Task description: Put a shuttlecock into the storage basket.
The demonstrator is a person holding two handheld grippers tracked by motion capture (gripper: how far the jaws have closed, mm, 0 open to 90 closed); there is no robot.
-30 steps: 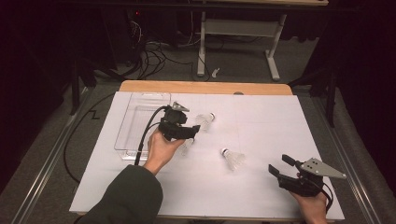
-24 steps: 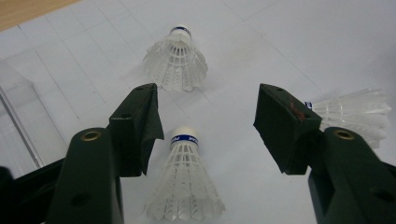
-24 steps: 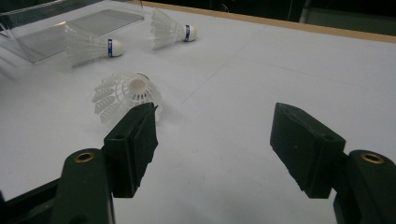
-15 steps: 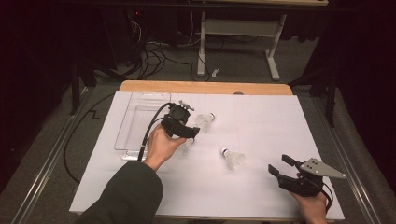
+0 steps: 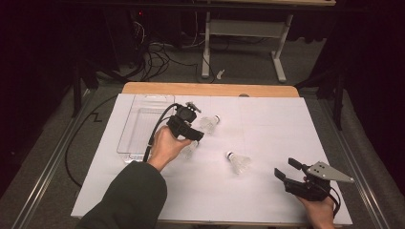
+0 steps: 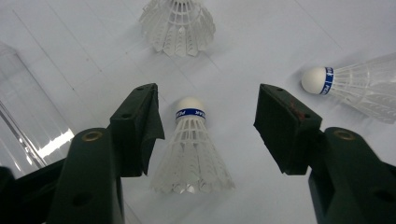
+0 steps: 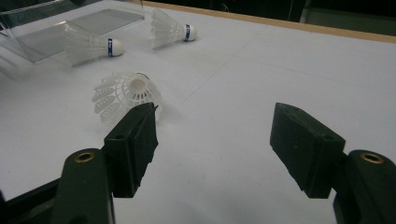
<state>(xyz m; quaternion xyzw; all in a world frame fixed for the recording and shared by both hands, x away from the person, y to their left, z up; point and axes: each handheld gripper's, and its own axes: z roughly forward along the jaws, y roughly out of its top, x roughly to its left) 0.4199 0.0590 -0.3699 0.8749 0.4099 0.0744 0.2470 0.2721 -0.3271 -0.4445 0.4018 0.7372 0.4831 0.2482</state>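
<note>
**Desk:** What's in frame?

**Photographer:** The left hand-held gripper (image 6: 208,126), jaws spread wide, poised over a white shuttlecock (image 6: 192,149) lying on the white worktop (image 5: 267,124) between its pads, cork end pointing away. Two more shuttlecocks lie nearby, one (image 6: 178,23) ahead, another (image 6: 355,86) off to the side. A clear plastic tray (image 5: 138,126) sits just beside the hand.

**Desk:** And the right hand-held gripper (image 5: 290,172)?

**Photographer:** Also spread, holding nothing, near the worktop's front edge.

**Desk:** How would the shuttlecock handle?

**Photographer:** Likely featherweight, with a thin ribbed skirt that crushes easily. The rounded cork by the blue band looks the firmer place to pinch, gently.
</note>
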